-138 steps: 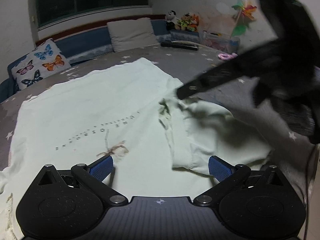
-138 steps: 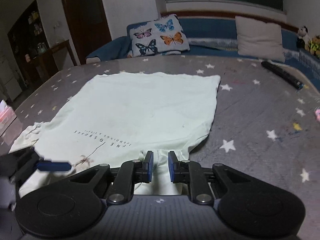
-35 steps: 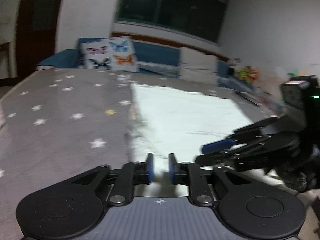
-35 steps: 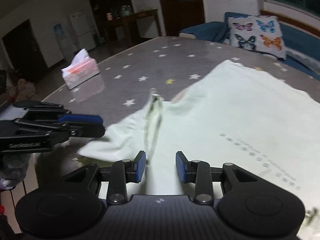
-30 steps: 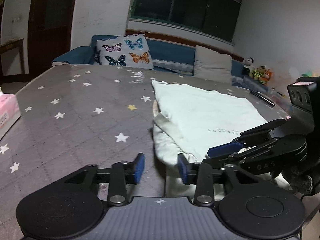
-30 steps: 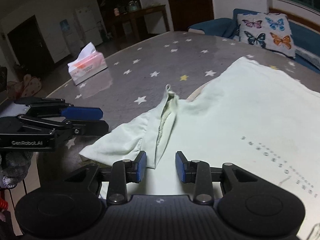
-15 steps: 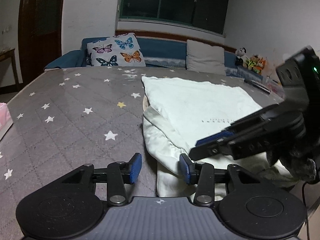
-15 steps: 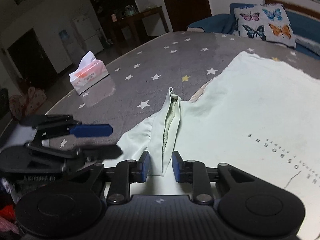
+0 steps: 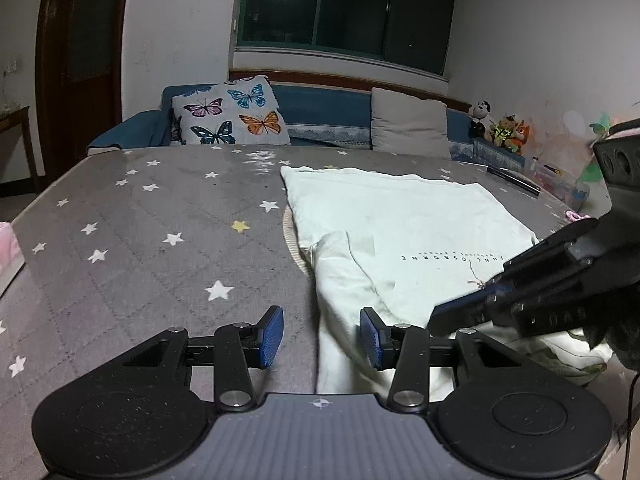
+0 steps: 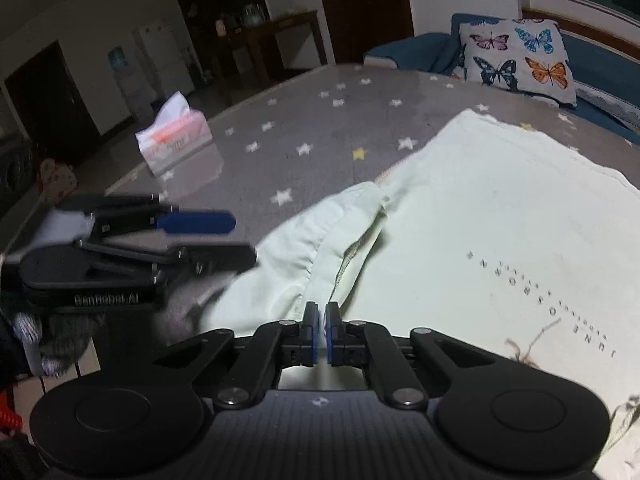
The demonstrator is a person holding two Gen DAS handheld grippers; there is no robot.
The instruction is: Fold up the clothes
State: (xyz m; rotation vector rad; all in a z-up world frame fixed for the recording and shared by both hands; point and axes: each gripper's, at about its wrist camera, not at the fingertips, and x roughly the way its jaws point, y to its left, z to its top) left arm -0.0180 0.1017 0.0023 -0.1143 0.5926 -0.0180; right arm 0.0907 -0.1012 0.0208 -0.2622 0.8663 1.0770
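Note:
A pale green T-shirt (image 9: 404, 224) with small dark lettering lies on the grey star-patterned table (image 9: 160, 216); it also shows in the right wrist view (image 10: 500, 216). Its left sleeve (image 9: 340, 276) is bunched and runs toward me. My left gripper (image 9: 321, 336) is open, its blue pads straddling the sleeve's near end. My right gripper (image 10: 320, 330) is shut on the sleeve fabric (image 10: 304, 256) at the shirt's near edge. Each gripper shows in the other's view: the right gripper (image 9: 520, 288) is at the right, the left gripper (image 10: 160, 240) at the left.
A pink tissue box (image 10: 174, 138) stands on the table's left side. A butterfly cushion (image 9: 230, 112) and a grey pillow (image 9: 408, 122) lean on the blue sofa behind. A dark remote (image 9: 514, 178) and plush toys (image 9: 500, 128) are at the far right.
My right gripper has closed on the sleeve fabric. My left gripper let go, opened wider and now straddles the sleeve's near end. The sleeve has been pulled toward me.

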